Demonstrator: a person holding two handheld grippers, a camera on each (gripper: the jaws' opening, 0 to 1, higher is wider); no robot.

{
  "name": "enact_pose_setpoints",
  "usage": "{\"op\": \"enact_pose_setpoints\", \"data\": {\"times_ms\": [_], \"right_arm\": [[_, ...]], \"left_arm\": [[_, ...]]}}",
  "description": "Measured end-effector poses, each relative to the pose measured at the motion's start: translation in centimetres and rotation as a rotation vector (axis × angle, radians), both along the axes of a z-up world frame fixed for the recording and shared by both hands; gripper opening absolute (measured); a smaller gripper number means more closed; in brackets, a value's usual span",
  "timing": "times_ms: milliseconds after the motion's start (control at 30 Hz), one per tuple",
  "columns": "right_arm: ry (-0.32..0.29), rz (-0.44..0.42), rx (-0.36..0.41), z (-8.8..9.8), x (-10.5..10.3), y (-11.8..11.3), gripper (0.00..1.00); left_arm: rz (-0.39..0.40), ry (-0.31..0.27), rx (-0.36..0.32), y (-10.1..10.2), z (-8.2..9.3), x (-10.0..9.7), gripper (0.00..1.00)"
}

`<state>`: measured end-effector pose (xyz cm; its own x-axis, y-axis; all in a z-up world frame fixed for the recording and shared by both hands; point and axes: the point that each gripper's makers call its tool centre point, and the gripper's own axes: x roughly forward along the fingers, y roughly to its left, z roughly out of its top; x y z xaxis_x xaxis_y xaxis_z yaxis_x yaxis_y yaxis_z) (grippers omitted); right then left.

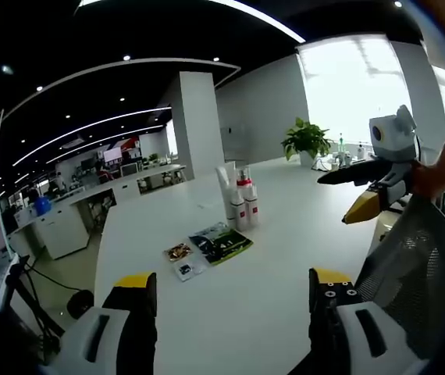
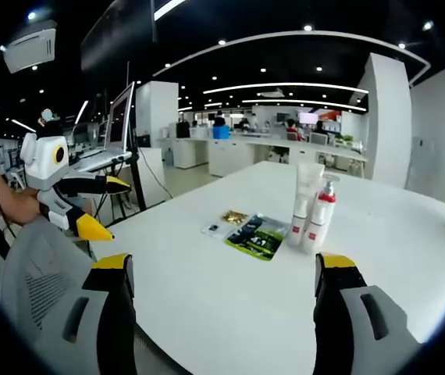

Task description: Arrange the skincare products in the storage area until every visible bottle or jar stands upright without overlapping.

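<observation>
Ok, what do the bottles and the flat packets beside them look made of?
The bottles look like opaque white plastic with a slight sheen, with red bands and a pump top on one; glass can't be ruled out. The flat packets seem glossy printed foil or film, since they lie flat and catch light. The table looks like matte white laminate.

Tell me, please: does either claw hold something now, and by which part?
Nothing is held. The left claw and the right claw are both open above the white table, apart from the bottles.
</observation>
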<state>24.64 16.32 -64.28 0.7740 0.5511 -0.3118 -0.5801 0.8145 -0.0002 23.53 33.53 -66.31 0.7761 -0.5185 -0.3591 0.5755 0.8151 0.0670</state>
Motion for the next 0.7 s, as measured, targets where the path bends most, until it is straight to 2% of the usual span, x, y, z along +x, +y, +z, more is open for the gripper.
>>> {"op": "enact_pose_setpoints", "data": {"times_ms": [300,700], "right_arm": [[0.024,0.048,-0.022,-0.6,-0.7,1.1,0.93],[0.048,0.082,-0.043,-1.2,-1.1,2.0,0.93]], "left_arm": [[0.025,-0.01,-0.008,0.6,0.2,0.2,0.83],[0.013,0.005,-0.001,0.6,-0.5,0.2,0.83]]}}
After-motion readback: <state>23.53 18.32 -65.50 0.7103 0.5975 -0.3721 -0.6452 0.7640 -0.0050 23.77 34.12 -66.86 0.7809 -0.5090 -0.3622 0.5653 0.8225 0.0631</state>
